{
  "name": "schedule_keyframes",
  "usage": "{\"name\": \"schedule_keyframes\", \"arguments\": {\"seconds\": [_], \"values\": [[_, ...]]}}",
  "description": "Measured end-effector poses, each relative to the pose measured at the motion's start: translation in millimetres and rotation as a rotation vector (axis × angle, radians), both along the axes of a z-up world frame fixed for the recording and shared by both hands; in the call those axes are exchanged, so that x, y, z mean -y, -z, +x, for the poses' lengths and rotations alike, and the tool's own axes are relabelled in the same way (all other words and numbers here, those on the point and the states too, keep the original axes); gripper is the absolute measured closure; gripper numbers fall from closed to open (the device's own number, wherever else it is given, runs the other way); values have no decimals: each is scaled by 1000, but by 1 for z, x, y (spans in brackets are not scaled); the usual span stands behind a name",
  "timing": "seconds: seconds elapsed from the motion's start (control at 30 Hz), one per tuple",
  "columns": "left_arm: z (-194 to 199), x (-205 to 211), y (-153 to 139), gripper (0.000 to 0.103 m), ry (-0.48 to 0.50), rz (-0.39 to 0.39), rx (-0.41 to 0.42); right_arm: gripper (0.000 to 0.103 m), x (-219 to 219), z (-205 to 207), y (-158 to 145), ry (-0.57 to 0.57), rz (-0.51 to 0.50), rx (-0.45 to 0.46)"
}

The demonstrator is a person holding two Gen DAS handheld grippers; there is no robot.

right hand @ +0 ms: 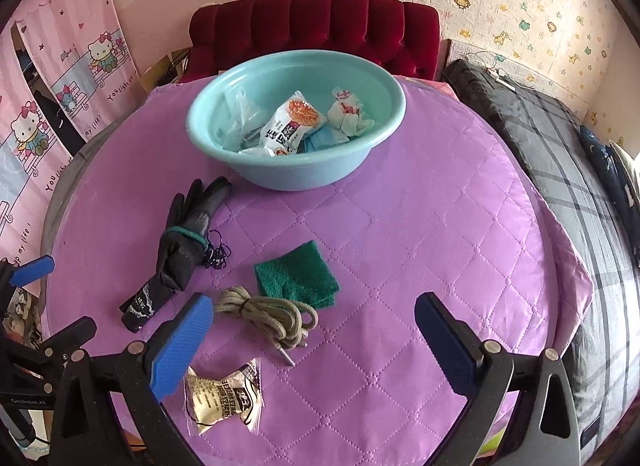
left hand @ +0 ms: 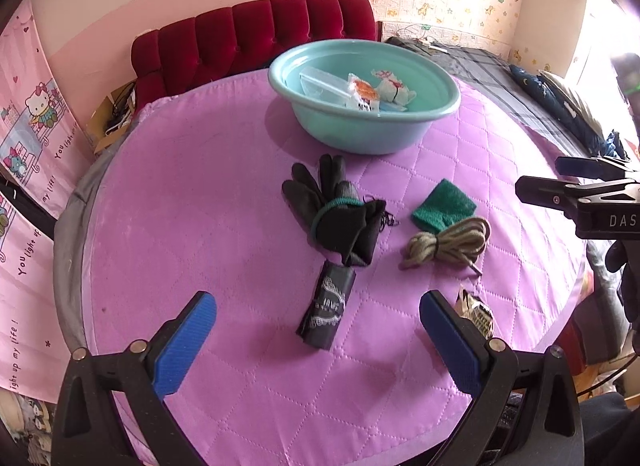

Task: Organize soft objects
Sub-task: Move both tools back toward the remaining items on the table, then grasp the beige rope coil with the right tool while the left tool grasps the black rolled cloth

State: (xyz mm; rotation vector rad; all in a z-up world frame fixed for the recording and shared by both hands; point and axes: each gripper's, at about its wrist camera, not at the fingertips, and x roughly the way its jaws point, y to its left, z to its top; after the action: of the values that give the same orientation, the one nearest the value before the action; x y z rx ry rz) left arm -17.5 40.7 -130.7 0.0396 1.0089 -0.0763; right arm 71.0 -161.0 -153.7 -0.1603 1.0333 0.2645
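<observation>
Left gripper (left hand: 318, 340) is hovering low over the near edge of the purple quilt (left hand: 200, 225), jaws spread wide, gripping nothing. Right gripper (right hand: 314, 340) is likewise hovering with jaws wide apart and empty; in the left view it is showing at the right edge.

Quilt is covering what looks like a round tabletop, though the surface under it is hidden.

Teal basin (right hand: 280, 177) is sitting at the far side of the quilt, in front of a red headboard (right hand: 316, 21). Inside it are lying a snack packet (right hand: 292, 123), a crumpled white wrapper (right hand: 348, 113), clear plastic (right hand: 240, 113) and something blue, partly buried.

Still lying loose on the quilt:
- black gloves (left hand: 336, 209), bundled with a green band, left of centre, near side of the basin;
- dark pouch (left hand: 328, 310) just beside the gloves' cuffs, possibly tucked under them, straight ahead of the left jaws;
- green cloth (right hand: 298, 280), folded, right of the gloves;
- coiled rope (right hand: 268, 312), touching the cloth's near edge;
- pale snack packet (right hand: 224, 396) nearest the edge, partly behind the right gripper's left finger.
</observation>
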Motion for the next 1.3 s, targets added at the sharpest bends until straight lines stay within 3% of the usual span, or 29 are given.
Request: {"name": "schedule_keyframes", "arguments": {"seconds": [0.23, 0.43, 0.67, 1.17, 1.3], "values": [[-13, 4, 26, 0, 9, 11, -41, 0, 0, -17, 26, -27, -16, -36], [-13, 3, 31, 0, 9, 0, -56, 0, -1, -18, 34, -33, -22, -60], [-8, 2, 35, 0, 22, 6, -66, 0, -13, -5, 55, -97, -53, -153], [-5, -15, 55, 0, -25, 2, -113, 1, -39, 26, 85, -154, -109, -227], [-3, -19, 60, 0, -38, -4, -127, 8, -45, 34, 92, -164, -120, -242]]}}
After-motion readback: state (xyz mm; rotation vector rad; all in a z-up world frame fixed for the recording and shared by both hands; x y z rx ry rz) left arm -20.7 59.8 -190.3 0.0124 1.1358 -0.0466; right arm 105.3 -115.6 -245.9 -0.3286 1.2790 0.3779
